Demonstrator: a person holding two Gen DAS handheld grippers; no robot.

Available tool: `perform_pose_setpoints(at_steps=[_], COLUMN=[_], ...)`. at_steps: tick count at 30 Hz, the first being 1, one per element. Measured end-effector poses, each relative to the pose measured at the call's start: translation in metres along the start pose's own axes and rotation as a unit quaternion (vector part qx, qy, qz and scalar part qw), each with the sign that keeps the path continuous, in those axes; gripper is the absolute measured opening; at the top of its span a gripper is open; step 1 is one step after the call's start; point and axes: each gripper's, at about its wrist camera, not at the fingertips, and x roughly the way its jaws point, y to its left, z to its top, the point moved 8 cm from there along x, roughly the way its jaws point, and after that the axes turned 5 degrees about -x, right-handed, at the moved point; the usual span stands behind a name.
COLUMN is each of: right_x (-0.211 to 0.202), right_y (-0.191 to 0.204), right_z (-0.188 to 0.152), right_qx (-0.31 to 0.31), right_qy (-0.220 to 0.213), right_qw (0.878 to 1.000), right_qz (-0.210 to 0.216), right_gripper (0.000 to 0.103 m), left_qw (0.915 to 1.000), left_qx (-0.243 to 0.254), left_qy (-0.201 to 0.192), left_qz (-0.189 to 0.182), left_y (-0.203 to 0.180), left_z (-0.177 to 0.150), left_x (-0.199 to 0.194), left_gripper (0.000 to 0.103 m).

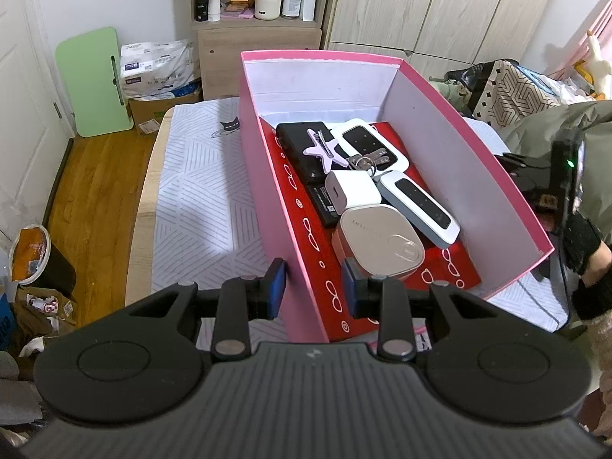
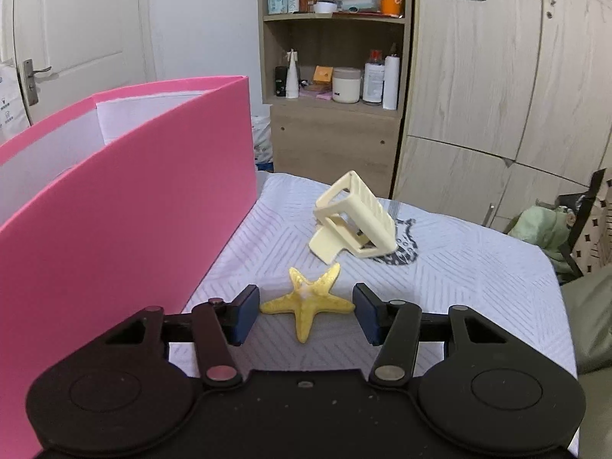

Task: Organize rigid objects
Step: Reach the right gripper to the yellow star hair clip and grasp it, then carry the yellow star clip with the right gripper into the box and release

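The yellow starfish clip (image 2: 306, 300) lies flat on the patterned white cloth (image 2: 459, 267), directly between the two blue pads of the right gripper (image 2: 306, 315). Its side arms point toward each pad (image 2: 244, 315), apparently just short of touching either; its longest arm points back toward the camera. The jaws stand apart around it, not pinching, so a squeeze across the side arms looks like the coming move. This hand is plainly the nearer one.

The clip looks like hard, bumpy plastic, thin and low, likely to slip unless the pads catch the arm tips squarely. Beyond it rests a cream claw hair clip (image 2: 354, 218), smooth and boxy, tilted on its side.

To the left rises the pink box (image 2: 134, 191), matte cardboard, white inside. The left gripper (image 1: 313, 287) straddles the box's near wall, its jaws set narrow; whether they press it I cannot tell. Inside lie a metallic case (image 1: 378, 244), white chargers and keys.
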Motion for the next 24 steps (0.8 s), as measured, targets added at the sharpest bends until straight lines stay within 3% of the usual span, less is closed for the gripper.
perform_pose_setpoints(at_steps=[13, 21, 24], right_x=[-0.067, -0.133, -0.135], right_y=[0.0, 0.03, 0.047], right_z=[0.004, 0.049, 0.069], right_qx=[0.021, 0.006, -0.007], right_qy=[-0.045, -0.116, -0.113], right_qw=[0.999, 0.991, 0.989], right_qz=[0.017, 0.07, 0.093], right_gripper=[0.059, 0.059, 0.059], left_qw=[1.0, 0.9999, 0.9998], left_qx=[-0.005, 0.002, 0.003], left_qy=[0.004, 0.008, 0.014], left_qz=[0.007, 0.012, 0.016], left_y=[-0.001, -0.003, -0.003], left_z=[0.001, 0.002, 0.003], left_x=[0.001, 0.002, 0.002], left_gripper=[0.029, 0.029, 0.029])
